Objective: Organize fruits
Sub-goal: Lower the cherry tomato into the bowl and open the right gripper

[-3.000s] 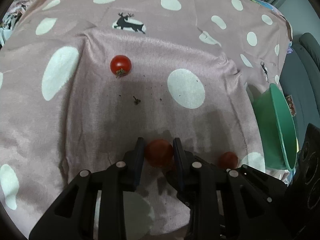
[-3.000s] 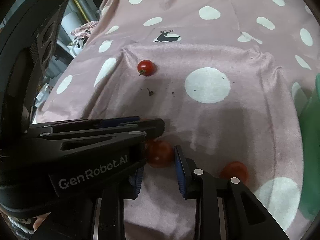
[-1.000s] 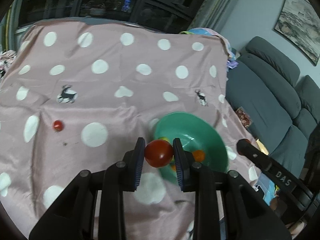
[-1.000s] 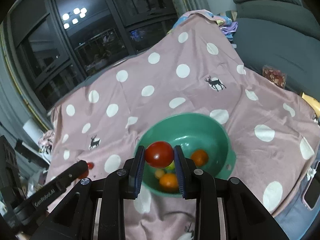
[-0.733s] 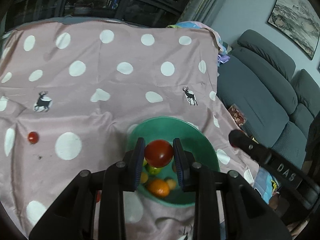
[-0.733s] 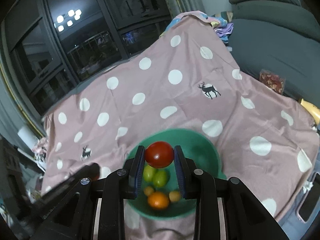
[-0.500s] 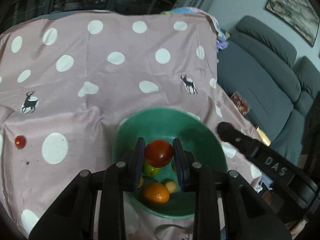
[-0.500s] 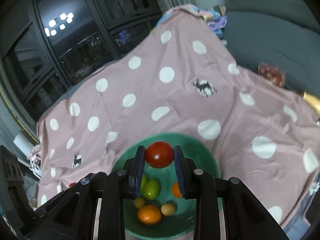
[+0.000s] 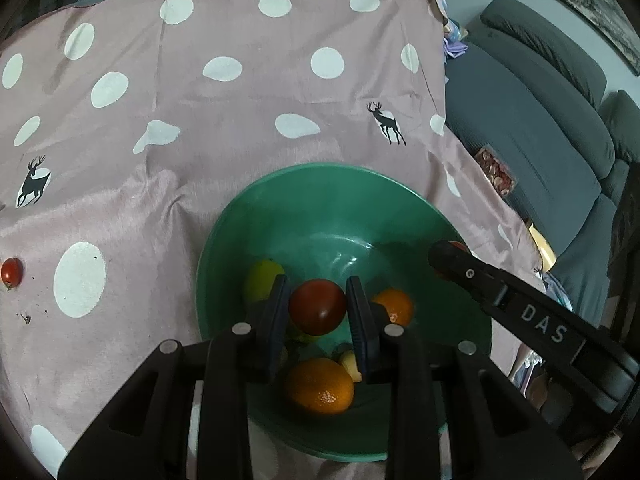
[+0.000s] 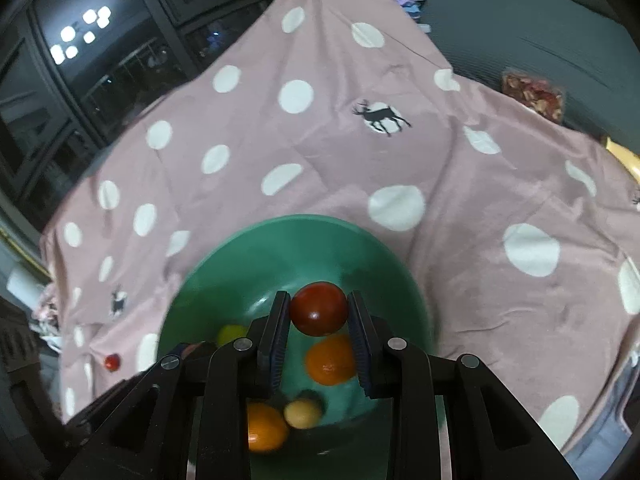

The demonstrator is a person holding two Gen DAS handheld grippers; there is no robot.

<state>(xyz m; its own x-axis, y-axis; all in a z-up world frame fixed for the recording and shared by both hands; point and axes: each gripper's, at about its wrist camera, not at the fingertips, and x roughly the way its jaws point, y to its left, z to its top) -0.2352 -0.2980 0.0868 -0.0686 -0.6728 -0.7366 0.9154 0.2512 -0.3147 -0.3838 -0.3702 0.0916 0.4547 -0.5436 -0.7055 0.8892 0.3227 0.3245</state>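
Since a second earlier, both grippers had come down over the green bowl (image 9: 256, 216), which then filled the lower middle of each view instead of sitting small on the cloth. We saw the left gripper (image 9: 318, 308) with its fingers narrow and clamped on a red tomato (image 9: 317, 306) above the bowl's inside, and the right gripper (image 10: 319, 312) gripping a second red tomato (image 10: 319, 309) the same way. Inside the bowl lay two oranges (image 9: 320, 385), a yellow-green fruit (image 9: 262, 280) and a small pale one (image 10: 303, 413). The bowl stood on a worktop covered by a pink cloth (image 9: 224, 128) with white dots and black deer prints, creased near the bowl. One small tomato (image 9: 11, 273) lay on the cloth well apart to the left, with dark crumbs near it. Beyond the cloth's right edge stood a grey sofa (image 9: 540, 92) with a framed picture (image 9: 592, 12) on the wall above; dark windows (image 10: 80, 52) with reflected lights closed the far side.
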